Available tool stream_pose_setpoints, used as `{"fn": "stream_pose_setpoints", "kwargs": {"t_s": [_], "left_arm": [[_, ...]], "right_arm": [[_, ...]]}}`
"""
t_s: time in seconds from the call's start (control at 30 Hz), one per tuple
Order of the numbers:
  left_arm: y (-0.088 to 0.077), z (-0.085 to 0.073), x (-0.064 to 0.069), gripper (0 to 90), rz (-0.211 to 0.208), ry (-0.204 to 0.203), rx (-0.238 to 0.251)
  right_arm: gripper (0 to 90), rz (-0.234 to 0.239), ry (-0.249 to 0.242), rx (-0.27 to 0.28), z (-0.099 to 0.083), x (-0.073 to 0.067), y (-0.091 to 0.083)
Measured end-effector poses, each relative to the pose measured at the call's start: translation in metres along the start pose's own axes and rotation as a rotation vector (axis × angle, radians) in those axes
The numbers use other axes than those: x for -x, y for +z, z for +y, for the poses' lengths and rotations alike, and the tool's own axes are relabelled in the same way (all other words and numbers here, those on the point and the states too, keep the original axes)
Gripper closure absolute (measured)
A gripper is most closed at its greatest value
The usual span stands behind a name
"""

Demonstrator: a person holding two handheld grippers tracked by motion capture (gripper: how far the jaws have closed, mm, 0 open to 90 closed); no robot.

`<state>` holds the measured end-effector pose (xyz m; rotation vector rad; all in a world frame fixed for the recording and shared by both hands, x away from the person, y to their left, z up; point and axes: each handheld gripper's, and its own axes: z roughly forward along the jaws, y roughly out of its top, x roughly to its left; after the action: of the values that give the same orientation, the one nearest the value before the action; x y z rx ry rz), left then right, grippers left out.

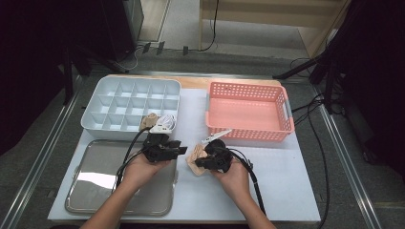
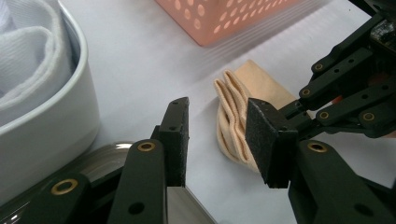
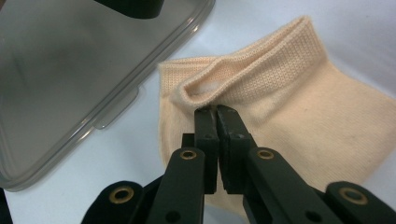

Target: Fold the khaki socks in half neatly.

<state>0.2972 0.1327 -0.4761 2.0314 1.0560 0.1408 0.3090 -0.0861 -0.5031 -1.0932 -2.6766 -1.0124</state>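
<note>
A peach sock (image 3: pixel 289 107) lies flat on the white table mat, between the steel tray (image 1: pixel 95 186) and the pink basket (image 1: pixel 248 112). My right gripper (image 3: pixel 216 112) is shut, its tips pinching the sock's ribbed cuff, which loops up just past them. In the high view the right gripper (image 1: pixel 199 162) reaches left onto the sock (image 1: pixel 195 156). My left gripper (image 2: pixel 217 135) stands open with nothing between its pads, pointing at the sock (image 2: pixel 233 116) from the tray side. The left gripper (image 1: pixel 180 150) hovers over the tray's right edge.
A white divided box (image 1: pixel 131 102) stands at the back left; its near compartments hold a rolled peach sock (image 1: pixel 150 120) and a white sock (image 1: pixel 165 123). The pink basket holds nothing. The steel tray (image 3: pixel 70 70) lies at the front left.
</note>
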Motion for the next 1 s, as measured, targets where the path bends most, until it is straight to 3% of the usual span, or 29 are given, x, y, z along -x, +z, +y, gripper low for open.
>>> {"fn": "stream_pose_setpoints", "kwargs": {"t_s": [0.13,0.53,0.8,1.0], "left_arm": [[0.002,0.001,0.002,61.3,-0.007,0.006,0.002],[0.012,0.011,0.016,65.1,-0.047,0.044,-0.01],[0.029,0.011,0.027,70.6,-0.087,0.077,-0.051],[0.04,0.005,0.032,70.9,-0.09,0.091,-0.092]], "right_arm": [[88.2,0.004,0.011,0.019,0.0,0.002,-0.007],[90.0,-0.059,0.088,0.089,-0.011,0.025,-0.046],[90.0,-0.089,0.117,0.075,-0.021,0.031,-0.048],[90.0,-0.094,0.137,0.062,-0.026,0.034,-0.046]]}}
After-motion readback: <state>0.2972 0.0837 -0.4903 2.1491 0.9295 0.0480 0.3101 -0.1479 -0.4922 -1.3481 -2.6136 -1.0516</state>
